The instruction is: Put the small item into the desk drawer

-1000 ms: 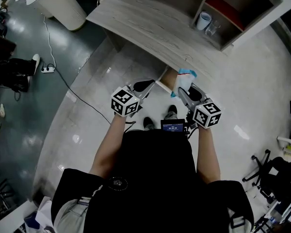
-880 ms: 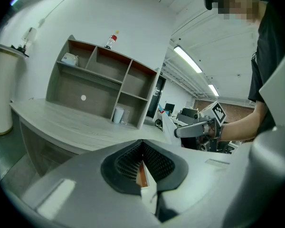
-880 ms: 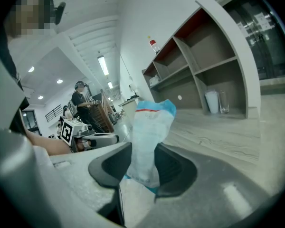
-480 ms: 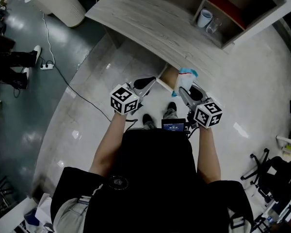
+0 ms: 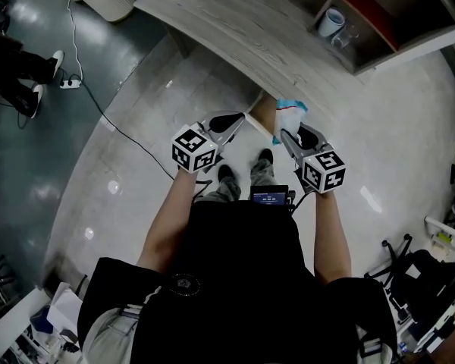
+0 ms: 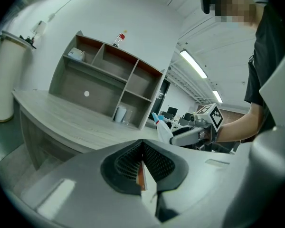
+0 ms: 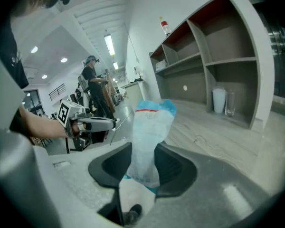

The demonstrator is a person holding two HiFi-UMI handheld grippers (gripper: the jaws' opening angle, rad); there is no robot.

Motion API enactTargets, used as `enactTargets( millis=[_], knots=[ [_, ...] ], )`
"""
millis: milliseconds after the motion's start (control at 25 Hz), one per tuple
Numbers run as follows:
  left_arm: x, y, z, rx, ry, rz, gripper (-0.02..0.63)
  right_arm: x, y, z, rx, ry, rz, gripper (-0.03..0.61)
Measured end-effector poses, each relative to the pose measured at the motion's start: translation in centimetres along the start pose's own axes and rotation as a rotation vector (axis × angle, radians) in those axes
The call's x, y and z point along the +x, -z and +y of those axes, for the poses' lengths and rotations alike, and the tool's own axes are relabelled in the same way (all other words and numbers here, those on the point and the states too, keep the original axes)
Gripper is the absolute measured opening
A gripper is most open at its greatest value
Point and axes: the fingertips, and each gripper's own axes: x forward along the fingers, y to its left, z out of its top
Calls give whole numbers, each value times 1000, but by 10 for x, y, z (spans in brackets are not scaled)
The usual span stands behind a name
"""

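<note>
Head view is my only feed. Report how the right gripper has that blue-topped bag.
Observer: The right gripper is shut on the lower part of the plastic bag.
Operator: Now the other one.
Observer: The left gripper is shut on a thin white panel with a brown edge, likely the drawer front.
Operator: Look up high.
Observer: A small bottle with a red top stands on the shelf unit.

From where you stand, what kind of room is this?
Most likely an open office or lab workspace: a long wood-grain desk, an open shelf unit with cubbies standing on it, and ceiling strip lights running over what look like more workstations behind.
</note>
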Motion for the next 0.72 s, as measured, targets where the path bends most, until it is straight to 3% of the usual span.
enactTargets(
  millis=[440, 720],
  knots=[
    [7, 25, 16, -42, -70, 28, 3, 39, 27, -14, -267, -23, 237, 152],
    [11, 46, 25, -77, -102, 50, 2, 65, 45, -25, -348, -25, 342, 152]
  ],
)
